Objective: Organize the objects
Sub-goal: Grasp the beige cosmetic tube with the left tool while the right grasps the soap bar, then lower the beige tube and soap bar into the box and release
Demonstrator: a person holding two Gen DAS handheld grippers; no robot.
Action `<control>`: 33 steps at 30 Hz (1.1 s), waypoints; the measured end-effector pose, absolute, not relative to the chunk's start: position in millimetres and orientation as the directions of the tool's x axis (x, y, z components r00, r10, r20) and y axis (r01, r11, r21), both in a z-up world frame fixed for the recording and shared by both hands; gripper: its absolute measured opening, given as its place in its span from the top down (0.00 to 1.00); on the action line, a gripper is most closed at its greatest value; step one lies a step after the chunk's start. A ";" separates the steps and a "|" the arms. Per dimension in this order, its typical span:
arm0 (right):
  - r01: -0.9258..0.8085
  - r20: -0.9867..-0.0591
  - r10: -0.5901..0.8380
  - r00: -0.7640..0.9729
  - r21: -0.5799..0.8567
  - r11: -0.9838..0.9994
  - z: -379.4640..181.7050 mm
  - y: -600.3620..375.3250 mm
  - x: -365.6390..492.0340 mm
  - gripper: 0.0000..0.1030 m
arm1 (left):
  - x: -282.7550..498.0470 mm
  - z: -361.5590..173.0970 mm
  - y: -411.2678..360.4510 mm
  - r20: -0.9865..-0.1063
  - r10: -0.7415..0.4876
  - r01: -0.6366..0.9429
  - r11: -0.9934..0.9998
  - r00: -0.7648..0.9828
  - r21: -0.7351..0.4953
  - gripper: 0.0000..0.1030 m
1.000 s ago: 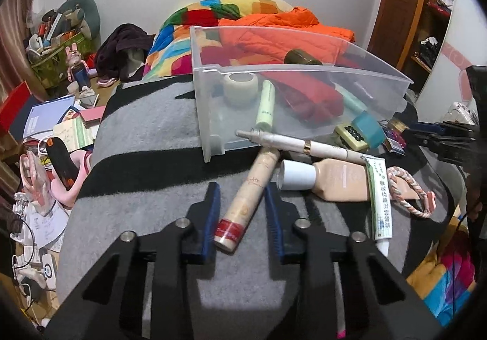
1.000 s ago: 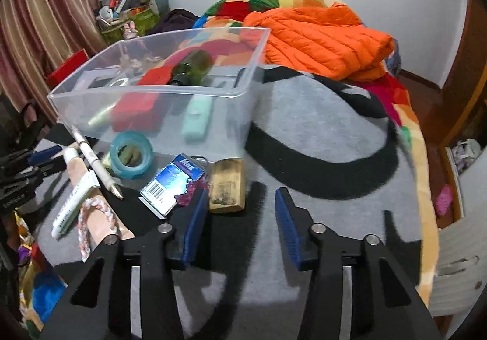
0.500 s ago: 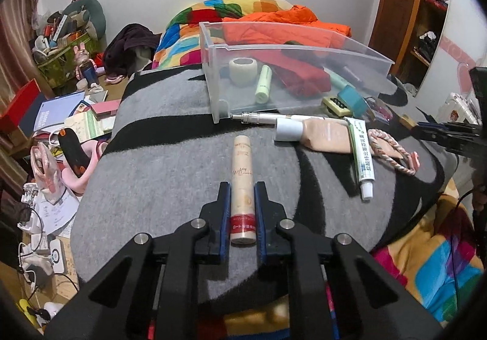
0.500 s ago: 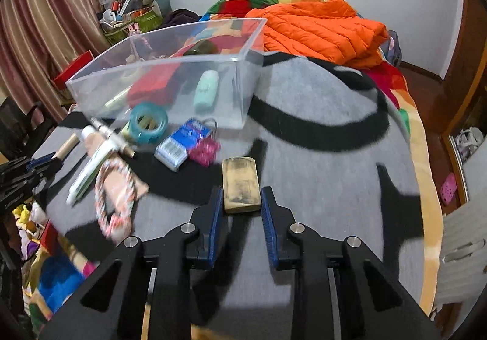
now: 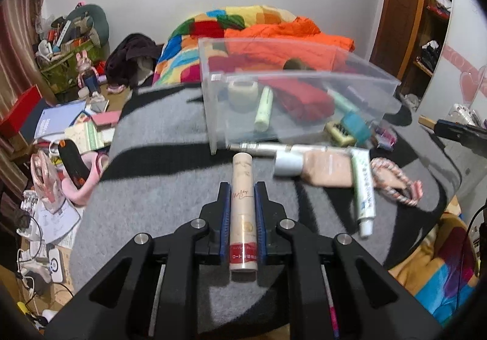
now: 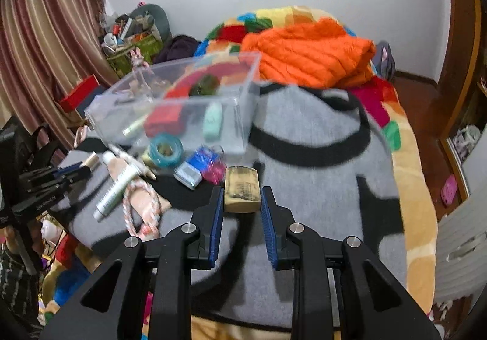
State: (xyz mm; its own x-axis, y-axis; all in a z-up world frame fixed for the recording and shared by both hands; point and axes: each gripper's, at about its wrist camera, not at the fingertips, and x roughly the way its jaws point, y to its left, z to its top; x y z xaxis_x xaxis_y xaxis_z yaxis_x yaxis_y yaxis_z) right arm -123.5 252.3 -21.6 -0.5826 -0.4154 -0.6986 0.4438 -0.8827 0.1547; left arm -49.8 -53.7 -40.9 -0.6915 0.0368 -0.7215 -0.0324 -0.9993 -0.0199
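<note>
Left tongs [image 5: 242,218] clamped on tube [image 5: 242,212]; right tongs [image 6: 241,209] clamped on block [image 6: 242,193] by tips only; could slip short of bin [image 6: 182,114]

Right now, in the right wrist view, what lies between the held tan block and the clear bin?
Only bare grey blanket separates tan block from clear bin, in the right wrist view.

Both grippers closed since 1 s ago: left [image 5: 242,197] grips beige tube [image 5: 242,212], right [image 6: 242,203] lifts tan block [image 6: 242,193].
</note>
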 end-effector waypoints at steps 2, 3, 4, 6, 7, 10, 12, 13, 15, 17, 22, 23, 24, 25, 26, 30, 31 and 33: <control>0.450 -0.676 -0.423 -0.603 0.149 -0.880 -11.6 251.5 -125.5 0.79 | -49.6 -28.4 -51.8 -0.698 0.042 -0.041 -0.999 -0.714 -0.018 0.86; 0.453 -0.665 -0.426 -0.613 0.145 -0.880 -6.4 250.3 -126.6 0.79 | -49.8 -22.9 -51.6 -0.688 0.045 -0.044 -0.999 -0.724 -0.018 0.86; 0.455 -0.657 -0.427 -0.621 0.141 -0.879 -2.6 249.6 -128.4 0.79 | -50.9 -14.2 -50.7 -0.672 0.050 -0.050 -0.999 -0.739 -0.019 0.86; 0.456 -0.638 -0.428 -0.640 0.133 -0.880 5.8 247.3 -132.8 0.79 | -53.8 -3.1 -49.7 -0.651 0.054 -0.054 -0.998 -0.757 -0.020 0.86; 0.457 -0.631 -0.431 -0.645 0.133 -0.880 8.9 246.7 -135.0 0.79 | -55.9 2.8 -49.5 -0.639 0.059 -0.058 -0.998 -0.767 -0.023 0.86; 0.460 -0.610 -0.449 -0.652 0.152 -0.875 17.5 244.0 -144.6 0.79 | -63.2 17.6 -47.5 -0.610 0.069 -0.064 -0.997 -0.790 -0.031 0.86; 0.466 -0.599 -0.467 -0.651 0.170 -0.868 23.1 240.4 -152.9 0.79 | -70.4 24.9 -46.1 -0.596 0.072 -0.064 -0.997 -0.799 -0.034 0.86; 0.469 -0.594 -0.472 -0.651 0.173 -0.866 25.4 237.4 -157.2 0.79 | -75.2 27.8 -45.8 -0.593 0.073 -0.063 -0.997 -0.802 -0.037 0.86; 0.477 -0.586 -0.480 -0.652 0.175 -0.861 28.6 230.7 -164.3 0.79 | -85.1 31.5 -45.7 -0.591 0.076 -0.061 -0.997 -0.803 -0.045 0.86; 0.487 -0.582 -0.488 -0.651 0.174 -0.856 30.8 221.9 -171.1 0.79 | -98.2 33.5 -44.4 -0.594 0.078 -0.061 -0.997 -0.801 -0.049 0.86; 0.510 -0.594 -0.498 -0.632 0.166 -0.844 29.2 196.5 -191.5 0.79 | -123.7 31.4 -41.0 -0.610 0.101 -0.072 -0.995 -0.786 -0.071 0.86; 0.512 -0.599 -0.497 -0.628 0.163 -0.843 27.9 192.7 -194.4 0.79 | -128.9 30.8 -41.1 -0.615 0.107 -0.076 -0.994 -0.781 -0.076 0.86; 0.516 -0.604 -0.498 -0.623 0.161 -0.841 26.2 187.9 -198.0 0.79 | -134.1 29.8 -40.8 -0.622 0.111 -0.078 -0.994 -0.775 -0.079 0.86; 0.520 -0.610 -0.499 -0.615 0.162 -0.839 23.9 182.9 -202.4 0.79 | -140.1 28.3 -40.1 -0.629 0.116 -0.084 -0.993 -0.769 -0.081 0.86; 0.520 -0.616 -0.497 -0.611 0.161 -0.839 21.5 179.6 -206.5 0.79 | -145.6 26.8 -39.8 -0.636 0.120 -0.086 -0.993 -0.762 -0.083 0.86; 0.512 -0.658 -0.463 -0.594 0.135 -0.848 9.4 162.6 -224.4 0.79 | -164.6 17.3 -40.1 -0.671 0.144 -0.093 -0.989 -0.728 -0.112 0.86; 0.510 -0.673 -0.452 -0.586 0.128 -0.850 4.8 158.5 -229.8 0.79 | -169.4 14.7 -40.2 -0.680 0.148 -0.093 -0.989 -0.718 -0.117 0.86; 0.505 -0.697 -0.430 -0.574 0.112 -0.856 -2.2 152.4 -237.1 0.79 | -176.9 9.1 -40.1 -0.698 0.157 -0.097 -0.987 -0.699 -0.125 0.86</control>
State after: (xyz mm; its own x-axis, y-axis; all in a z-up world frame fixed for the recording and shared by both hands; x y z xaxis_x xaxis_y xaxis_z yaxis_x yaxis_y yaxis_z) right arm -237.1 152.4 -2.2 -0.5740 -0.4302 -0.6968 0.5049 -0.8558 0.1124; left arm -176.9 -40.1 9.1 -0.6988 0.1573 -0.6978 -0.0972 -0.9874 -0.1252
